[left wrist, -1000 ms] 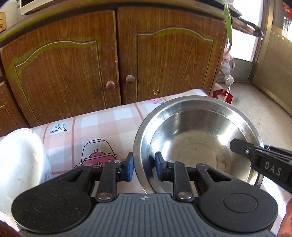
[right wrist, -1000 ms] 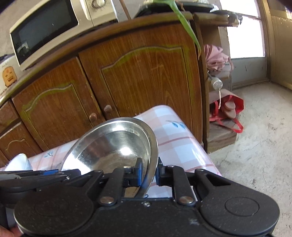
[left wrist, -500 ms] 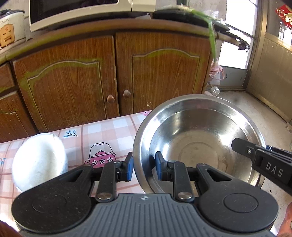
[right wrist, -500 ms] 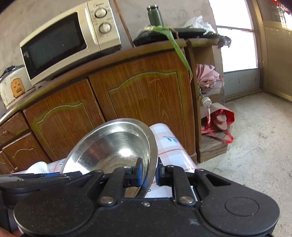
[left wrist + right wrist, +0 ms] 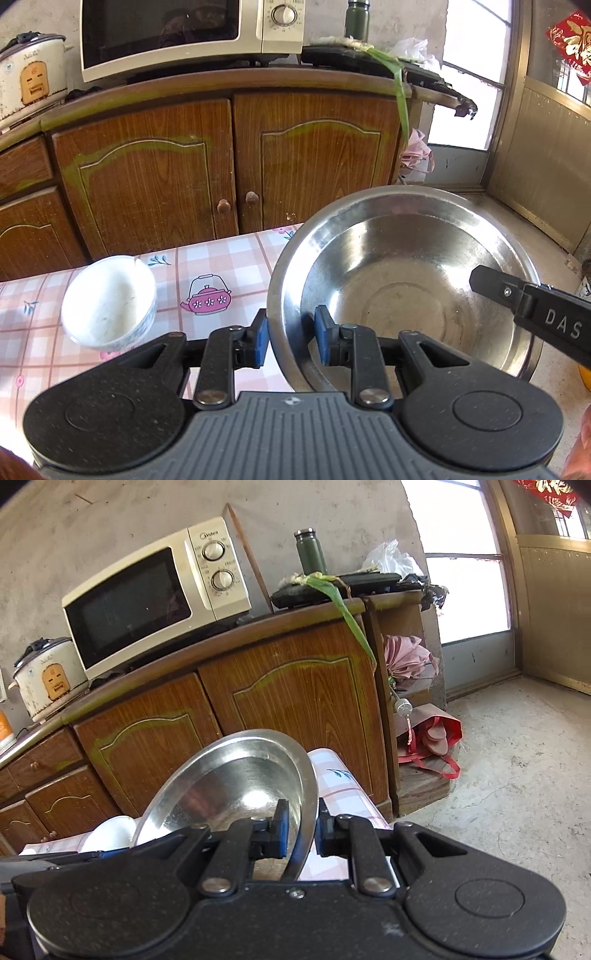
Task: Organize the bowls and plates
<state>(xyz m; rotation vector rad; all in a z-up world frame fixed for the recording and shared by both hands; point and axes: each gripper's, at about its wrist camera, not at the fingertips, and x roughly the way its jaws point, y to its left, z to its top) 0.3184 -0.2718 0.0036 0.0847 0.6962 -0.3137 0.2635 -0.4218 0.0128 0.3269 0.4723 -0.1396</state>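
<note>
Above checked tabletop (image 5: 229, 258): steel bowl (image 5: 402, 288) held aloft, left hand-held gripper (image 5: 290, 338) and right hand-held gripper (image 5: 300, 827) each clamped on opposite rim. White bowl (image 5: 109, 302) sits alone below; nesting not yet done.

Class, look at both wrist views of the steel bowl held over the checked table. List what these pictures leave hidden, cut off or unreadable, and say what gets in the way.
- Underside of the steel bowl: both views show only its inside.
- Table beneath the bowl: the bowl covers it.
- White bowl in the right wrist view: mostly behind the steel bowl.
- Right gripper in the left wrist view: cut off by the right edge.
- Microwave dial markings: too small to read.
</note>
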